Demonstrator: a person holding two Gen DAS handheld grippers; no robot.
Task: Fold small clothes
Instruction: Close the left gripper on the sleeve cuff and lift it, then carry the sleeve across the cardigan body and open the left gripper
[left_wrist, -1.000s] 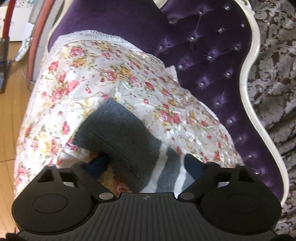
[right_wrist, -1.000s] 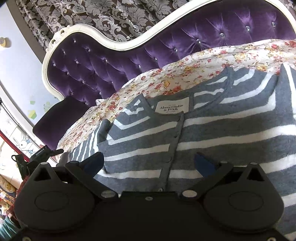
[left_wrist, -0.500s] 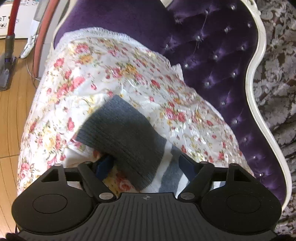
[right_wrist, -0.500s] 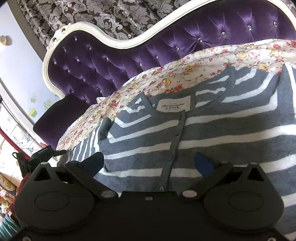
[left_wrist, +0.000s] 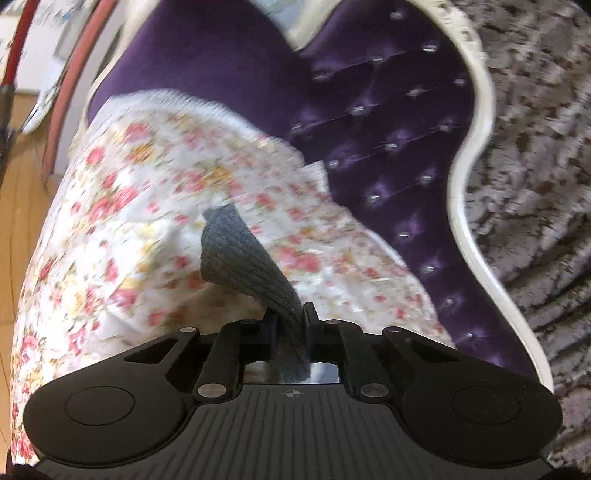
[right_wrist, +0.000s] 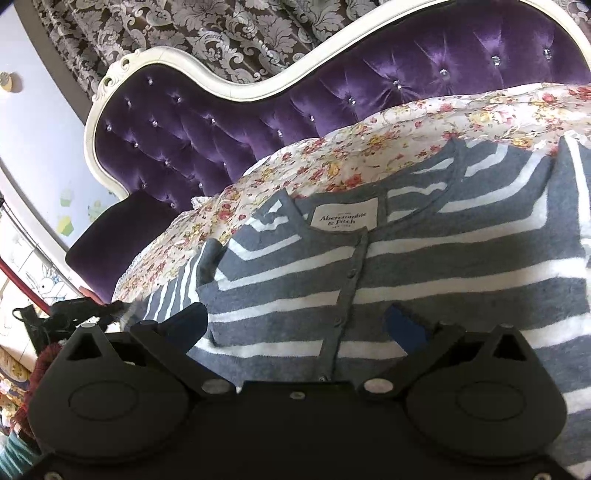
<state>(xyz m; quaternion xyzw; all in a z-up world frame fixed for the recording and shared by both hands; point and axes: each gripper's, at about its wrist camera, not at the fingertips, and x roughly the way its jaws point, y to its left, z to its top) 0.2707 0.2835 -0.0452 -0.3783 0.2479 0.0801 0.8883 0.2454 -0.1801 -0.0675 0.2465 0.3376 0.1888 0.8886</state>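
A grey and white striped cardigan lies flat, buttoned, on a floral bedspread, its neck label facing up. My left gripper is shut on the cardigan's grey ribbed sleeve cuff and holds it lifted off the floral bedspread. My right gripper is open, low over the cardigan's front, its fingers on either side of the button placket. The left gripper also shows at the far left of the right wrist view, at the sleeve end.
A purple tufted headboard with a white frame stands behind the bed, with patterned curtains beyond. In the left wrist view the wooden floor lies to the left of the bed edge.
My left gripper has closed on the sleeve cuff and lifted it; the cuff lay flat between open fingers before. The left view is now blurred by motion. The right gripper has barely moved.
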